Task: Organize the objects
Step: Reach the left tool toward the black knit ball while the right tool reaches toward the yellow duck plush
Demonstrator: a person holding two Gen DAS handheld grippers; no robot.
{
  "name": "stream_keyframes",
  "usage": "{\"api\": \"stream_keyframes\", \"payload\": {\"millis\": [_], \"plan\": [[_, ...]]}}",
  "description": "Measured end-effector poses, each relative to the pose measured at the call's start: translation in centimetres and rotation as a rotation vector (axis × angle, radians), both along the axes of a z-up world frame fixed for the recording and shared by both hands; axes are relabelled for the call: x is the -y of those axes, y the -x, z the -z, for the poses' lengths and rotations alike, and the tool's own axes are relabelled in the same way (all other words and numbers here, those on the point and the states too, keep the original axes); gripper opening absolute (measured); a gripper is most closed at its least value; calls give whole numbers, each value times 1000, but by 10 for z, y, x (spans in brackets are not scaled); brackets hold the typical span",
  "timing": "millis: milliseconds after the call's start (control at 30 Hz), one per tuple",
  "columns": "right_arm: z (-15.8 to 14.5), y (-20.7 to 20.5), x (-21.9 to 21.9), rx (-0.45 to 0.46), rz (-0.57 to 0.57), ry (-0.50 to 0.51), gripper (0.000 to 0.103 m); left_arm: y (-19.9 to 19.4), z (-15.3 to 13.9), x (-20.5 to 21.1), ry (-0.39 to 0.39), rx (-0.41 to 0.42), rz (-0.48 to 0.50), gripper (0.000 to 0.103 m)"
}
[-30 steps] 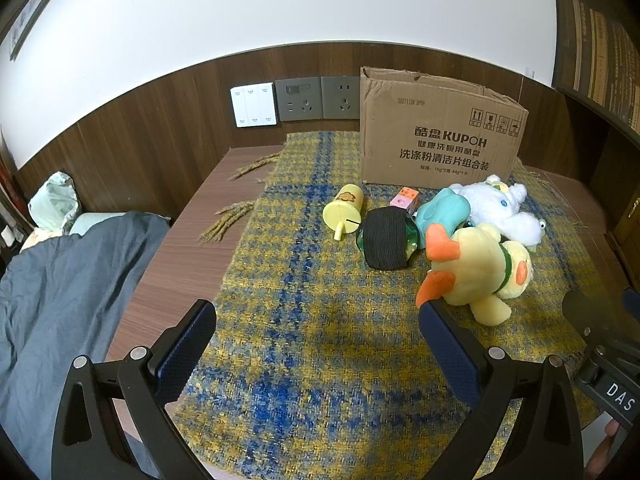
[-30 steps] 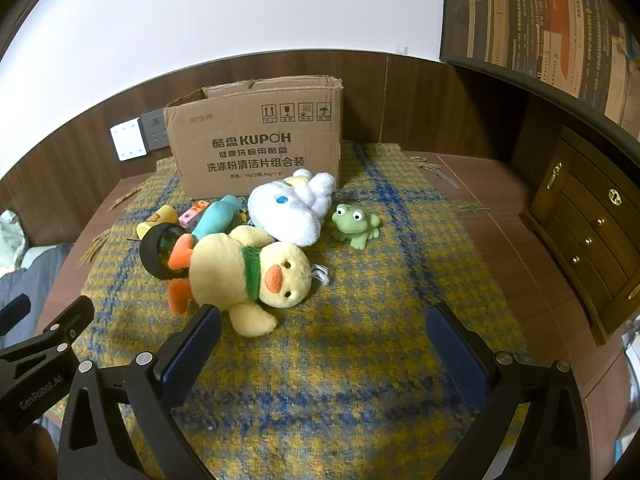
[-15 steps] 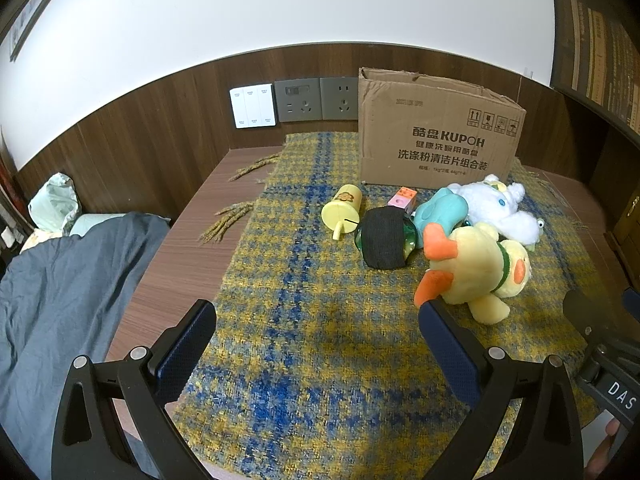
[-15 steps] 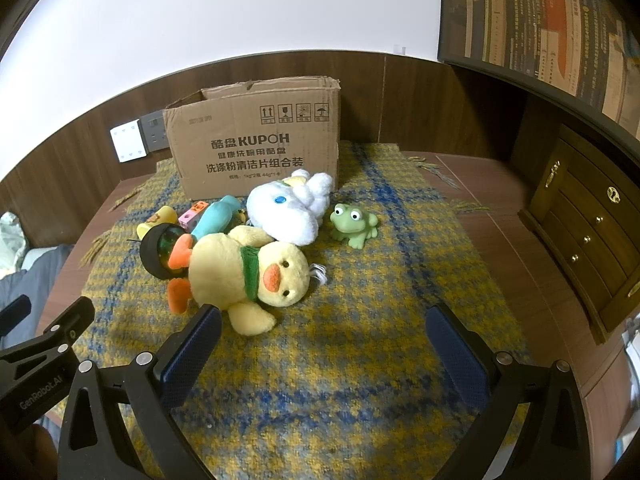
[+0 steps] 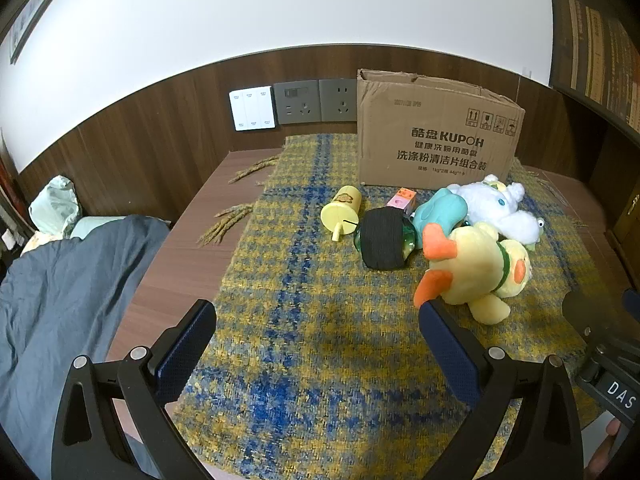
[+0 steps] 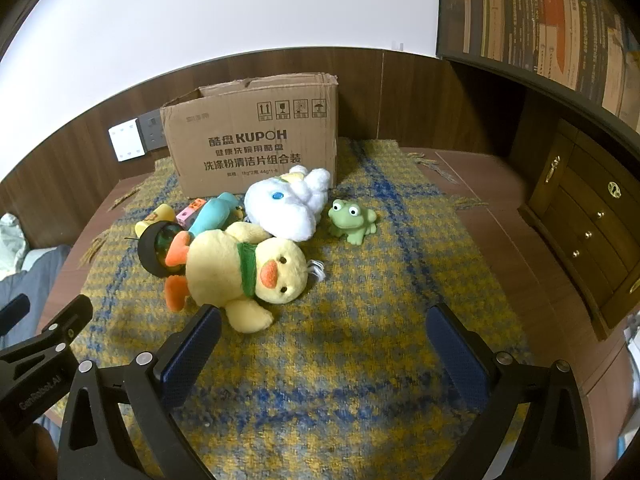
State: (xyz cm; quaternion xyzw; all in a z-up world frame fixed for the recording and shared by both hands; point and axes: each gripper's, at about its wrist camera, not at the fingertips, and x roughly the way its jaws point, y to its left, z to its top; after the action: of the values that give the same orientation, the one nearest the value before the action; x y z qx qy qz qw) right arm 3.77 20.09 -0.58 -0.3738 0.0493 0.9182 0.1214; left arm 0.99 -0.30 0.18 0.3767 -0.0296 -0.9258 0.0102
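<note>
The left gripper [image 5: 316, 354] is held above the near part of a yellow and blue checked woven cloth [image 5: 304, 320], its 2 fingers wide apart with nothing between them. The right gripper [image 6: 322, 348] is held in the same way, spread wide and empty.

A yellow plush duck with orange feet and a green scarf [image 6: 244, 268] is seen lying on its side just ahead of the right gripper's left finger [image 6: 192, 350]; whether they touch cannot be told. Behind the duck are found a white plush toy [image 6: 288, 206], a teal plush toy [image 6: 212, 216], a round black and green object [image 5: 382, 238], a small pink cube [image 5: 400, 200] and a yellow plastic cup [image 5: 340, 210] lying on its side. A green rubber frog [image 6: 352, 220] is placed just beside the white toy. A brown cardboard box [image 6: 256, 144], open at the top, stands behind them all.
</note>
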Motion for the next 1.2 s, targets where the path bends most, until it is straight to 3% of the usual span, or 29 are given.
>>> {"api": "stream_keyframes", "payload": {"millis": [1200], "plan": [[12,21,14,34,-33,13,102,10,13,13,-4,15,-7,103]]}}
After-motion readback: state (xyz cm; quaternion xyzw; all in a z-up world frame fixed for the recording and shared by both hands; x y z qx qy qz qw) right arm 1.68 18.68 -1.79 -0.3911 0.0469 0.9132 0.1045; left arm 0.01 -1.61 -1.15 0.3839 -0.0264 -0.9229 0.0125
